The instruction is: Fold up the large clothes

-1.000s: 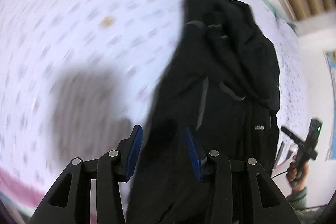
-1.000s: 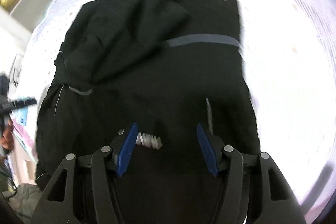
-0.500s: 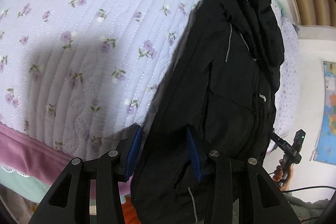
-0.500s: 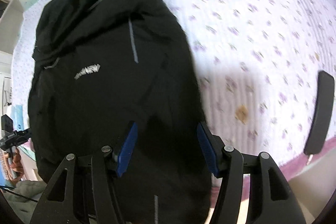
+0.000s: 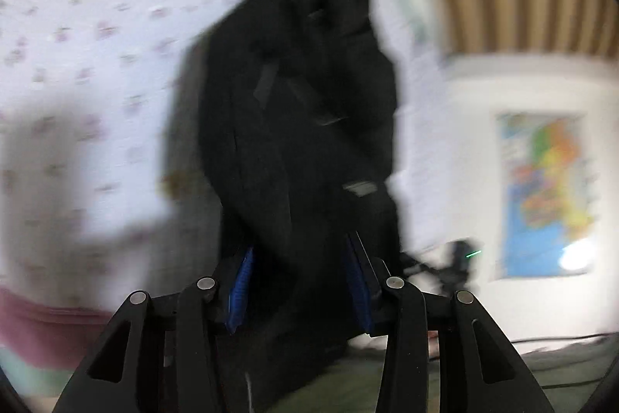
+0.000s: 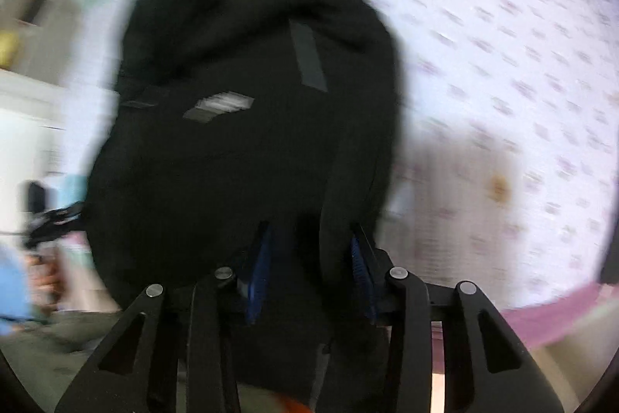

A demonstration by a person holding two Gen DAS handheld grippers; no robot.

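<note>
Left wrist view is showing the black jacket (image 5: 301, 126) hanging and trailing up from the near edge of the floral quilted bedspread (image 5: 89, 37), with the far end of the garment lying toward the bed's far edge. Fabric is passing between the blue pads of the left gripper (image 5: 300, 277); the pads are standing well apart with a thick bunch of cloth filling the gap, so whether they are actually pinching it cannot be told through the motion blur. To the right, a coloured wall map (image 5: 541, 192) is hanging on the white wall (image 5: 464, 142).

Right wrist view is showing the same jacket (image 6: 240, 111) filling the middle of the frame, the bedspread (image 6: 503, 45) spreading out to its right as far as the pink border at the near edge. The right gripper (image 6: 309, 273) is likewise sitting with folds of cloth draped between its parted pads; a firm hold cannot be confirmed.

The jacket is looking soft, limp and fairly bulky, probably a smooth shell cloth that could be sliding out of a shallow pinch; it is likely sagging under its own weight. Hem corners or shoulder seams, where the layers are doubled, are seeming the safest places to grip.

A pale chest logo (image 6: 220, 105) and grey reflective strips (image 6: 307, 59) are showing, but the lettering is smearing too much to read.
</note>
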